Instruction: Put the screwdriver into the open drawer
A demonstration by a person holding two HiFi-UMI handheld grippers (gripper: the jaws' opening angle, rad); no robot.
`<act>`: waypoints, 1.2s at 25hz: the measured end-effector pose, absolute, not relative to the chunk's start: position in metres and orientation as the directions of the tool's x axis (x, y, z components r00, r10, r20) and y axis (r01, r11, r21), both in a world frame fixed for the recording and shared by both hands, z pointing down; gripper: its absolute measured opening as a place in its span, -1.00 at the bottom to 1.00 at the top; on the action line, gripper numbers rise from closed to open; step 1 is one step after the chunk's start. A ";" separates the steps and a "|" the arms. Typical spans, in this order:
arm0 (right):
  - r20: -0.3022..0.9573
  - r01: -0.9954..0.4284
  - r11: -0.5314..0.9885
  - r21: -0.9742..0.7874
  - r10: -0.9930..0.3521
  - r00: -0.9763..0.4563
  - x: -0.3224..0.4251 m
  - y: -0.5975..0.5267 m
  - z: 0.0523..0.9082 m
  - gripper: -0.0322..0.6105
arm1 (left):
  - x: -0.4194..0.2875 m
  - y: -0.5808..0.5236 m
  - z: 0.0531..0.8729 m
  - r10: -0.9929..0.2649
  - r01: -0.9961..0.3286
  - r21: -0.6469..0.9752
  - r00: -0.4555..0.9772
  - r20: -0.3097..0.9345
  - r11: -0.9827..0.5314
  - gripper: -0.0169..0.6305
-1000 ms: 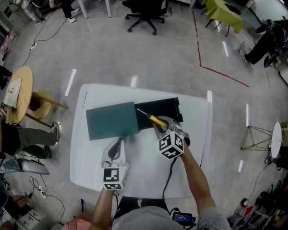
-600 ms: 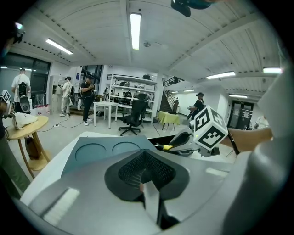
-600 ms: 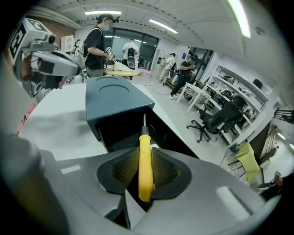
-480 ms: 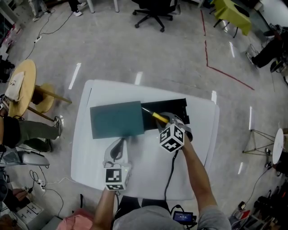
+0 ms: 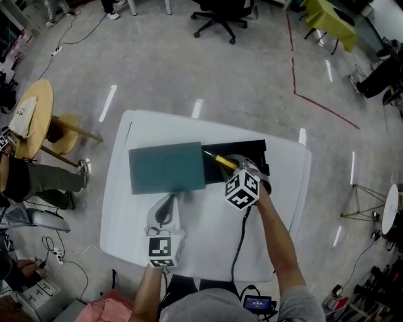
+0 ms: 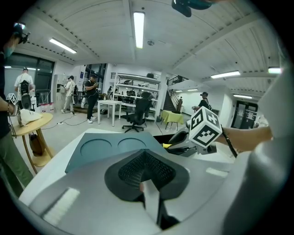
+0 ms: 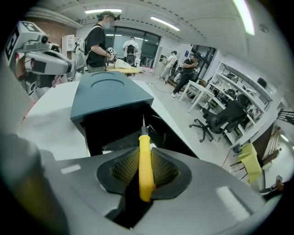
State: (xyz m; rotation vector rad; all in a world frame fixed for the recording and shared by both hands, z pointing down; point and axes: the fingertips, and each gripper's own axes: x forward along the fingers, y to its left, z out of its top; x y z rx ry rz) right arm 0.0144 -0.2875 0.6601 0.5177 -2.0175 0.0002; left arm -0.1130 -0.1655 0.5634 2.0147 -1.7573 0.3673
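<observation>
Clamped in right gripper (image 7: 145, 170): yellow screwdriver (image 7: 145, 158), tip over drawer (image 5: 250, 151) at frame centre, seemingly not touching; lower left, left gripper (image 5: 166, 202), jaws together, empty.

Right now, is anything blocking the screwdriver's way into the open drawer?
Nothing visible. The right gripper holds the screwdriver by its yellow handle, tip aimed into the drawer, whose dark opening lies uncovered below it.

Around your white tabletop (image 5: 208, 233) it's all bare grey concrete floor (image 5: 189, 69). Beyond its far edge sits a black office chair (image 5: 217, 16). Off its far right corner runs a red tape line (image 5: 321, 104), with a yellow-green covered table (image 5: 327, 22) past that. Left of the tabletop stands a round wooden table (image 5: 31, 119). Strip lights (image 6: 139, 27) glow overhead.
</observation>
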 end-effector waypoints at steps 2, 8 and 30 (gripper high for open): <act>0.844 -0.356 0.908 0.221 -0.361 -0.397 0.015 -0.291 0.662 -0.63 | -0.113 -0.168 0.563 -0.870 -0.984 0.152 0.155 0.468 -0.093 -0.91; 0.846 -0.355 0.909 0.216 -0.356 -0.397 0.013 -0.291 0.665 -0.63 | -0.115 -0.165 0.567 -0.868 -0.984 0.153 0.150 0.474 -0.087 -0.91; 0.787 -0.414 0.886 0.209 -0.403 -0.467 0.004 -0.289 0.633 -0.45 | -0.125 -0.156 0.553 -0.883 -0.987 0.138 0.136 0.450 -0.082 -0.91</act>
